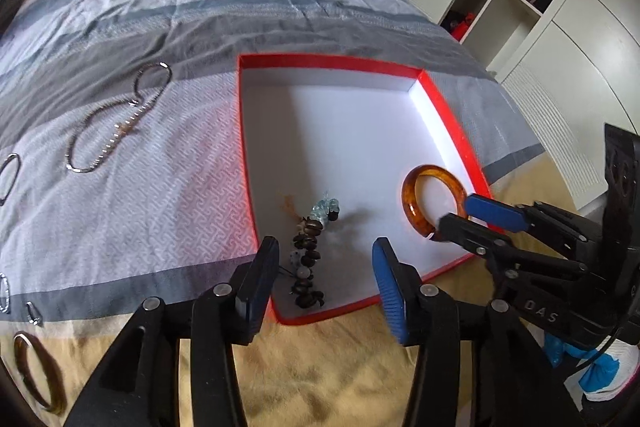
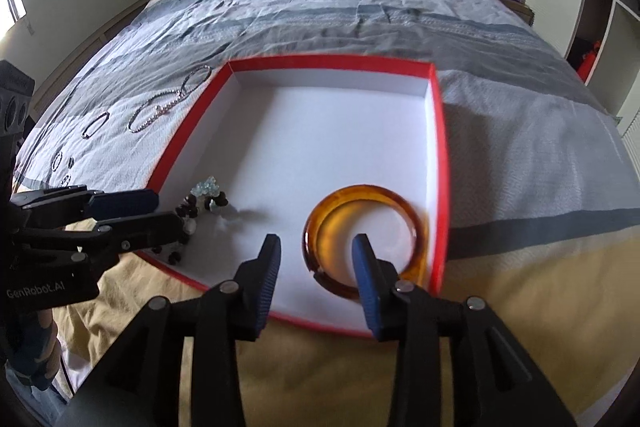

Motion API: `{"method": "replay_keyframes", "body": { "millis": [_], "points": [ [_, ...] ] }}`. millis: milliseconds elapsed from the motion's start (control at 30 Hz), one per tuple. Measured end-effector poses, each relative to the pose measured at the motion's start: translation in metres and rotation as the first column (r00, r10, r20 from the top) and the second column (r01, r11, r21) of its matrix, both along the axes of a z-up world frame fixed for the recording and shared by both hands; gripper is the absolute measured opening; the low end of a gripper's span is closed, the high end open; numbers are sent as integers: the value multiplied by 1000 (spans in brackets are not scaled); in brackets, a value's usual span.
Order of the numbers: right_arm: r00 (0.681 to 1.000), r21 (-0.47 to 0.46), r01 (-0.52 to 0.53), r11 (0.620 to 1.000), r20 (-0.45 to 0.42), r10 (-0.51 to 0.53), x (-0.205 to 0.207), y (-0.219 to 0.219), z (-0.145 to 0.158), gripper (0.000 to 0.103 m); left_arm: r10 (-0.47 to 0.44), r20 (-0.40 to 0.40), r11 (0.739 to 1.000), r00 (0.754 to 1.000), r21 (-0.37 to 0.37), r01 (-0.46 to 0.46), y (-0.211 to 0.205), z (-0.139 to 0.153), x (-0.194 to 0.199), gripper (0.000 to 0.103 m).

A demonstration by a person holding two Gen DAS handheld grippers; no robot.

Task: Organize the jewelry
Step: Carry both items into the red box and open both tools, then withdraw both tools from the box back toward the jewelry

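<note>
Two pieces lie in the box point(image 2: 438, 163), both hand-held grippers open: our left point(image 1: 326, 247) straddles the beads point(image 1: 308, 259), our right point(image 2: 316, 243) the bangle point(image 2: 364, 231). Loose chains point(image 1: 112, 123) lie leftward on the bed point(image 1: 160, 207), nearer our left.

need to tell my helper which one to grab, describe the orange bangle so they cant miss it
On the striped bed lies a shallow red box with a white floor. The amber bangle lies in its near right corner, a thick, glossy, translucent ring, unlike the dark beaded bracelet bunched at the left.
</note>
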State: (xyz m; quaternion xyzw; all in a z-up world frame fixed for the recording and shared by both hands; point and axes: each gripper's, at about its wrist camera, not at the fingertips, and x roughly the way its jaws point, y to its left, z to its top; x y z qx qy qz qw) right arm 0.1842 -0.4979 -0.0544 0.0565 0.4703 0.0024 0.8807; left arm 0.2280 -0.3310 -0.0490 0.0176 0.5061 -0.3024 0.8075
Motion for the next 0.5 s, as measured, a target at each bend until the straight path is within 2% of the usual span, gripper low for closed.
{"method": "replay_keyframes", "body": {
  "millis": [100,267,400,500],
  "points": [
    [999,-16,30,999,19,-30,-17,-3,18,36,20,20,1000,1000,-8,-20,13,16,-7,48],
    [995,-41,75,996,64,-72,-49,1,53,37,65,116,998,991,-14,-64,47,57,-34,48],
    [988,-53,91,994,127,-84,-75,16,89,38,122,189,993,974,-23,-120,86,93,-51,48],
    [981,-54,89,995,177,-78,-94,34,116,44,162,215,987,963,-20,-161,130,120,-66,50]
  ]
}}
